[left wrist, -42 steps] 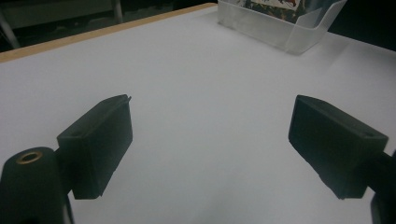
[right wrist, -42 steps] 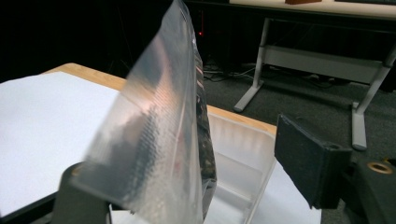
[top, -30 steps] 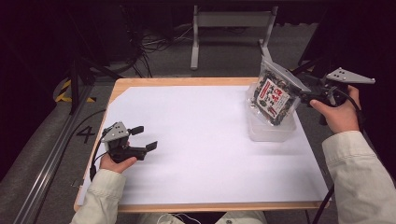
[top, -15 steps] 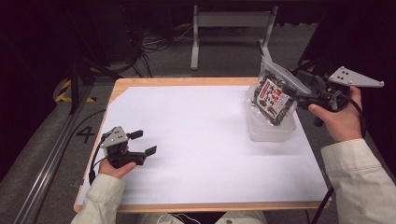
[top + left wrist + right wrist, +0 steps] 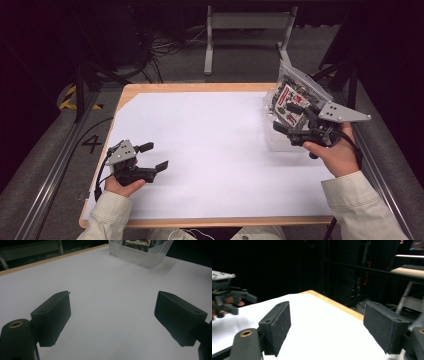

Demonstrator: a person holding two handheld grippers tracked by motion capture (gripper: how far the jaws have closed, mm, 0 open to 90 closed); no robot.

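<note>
A clear bag (image 5: pixel 296 86) with a printed card and small dark parts inside stands tilted in a clear plastic tub (image 5: pixel 276 142) at the table's right side. My right gripper (image 5: pixel 284 116) hovers open just in front of the bag, over the tub, with its jaws pointing left. In the right gripper view its jaws (image 5: pixel 327 325) are wide apart with nothing between them. My left gripper (image 5: pixel 156 156) rests open low over the white sheet (image 5: pixel 210 145) at the front left. Its own view has the jaws (image 5: pixel 112 315) empty and the tub (image 5: pixel 140 256) far ahead.
The white sheet covers most of the wooden table (image 5: pixel 200 87). A metal stand (image 5: pixel 245 22) and cables lie on the floor behind the table. Rails run along the left (image 5: pixel 50 185) and right sides. The left gripper (image 5: pixel 225 298) appears far off in the right gripper view.
My right gripper has swung left and nearer, from the bag's right side to in front of it. My left gripper drifted slightly nearer and to the right.
</note>
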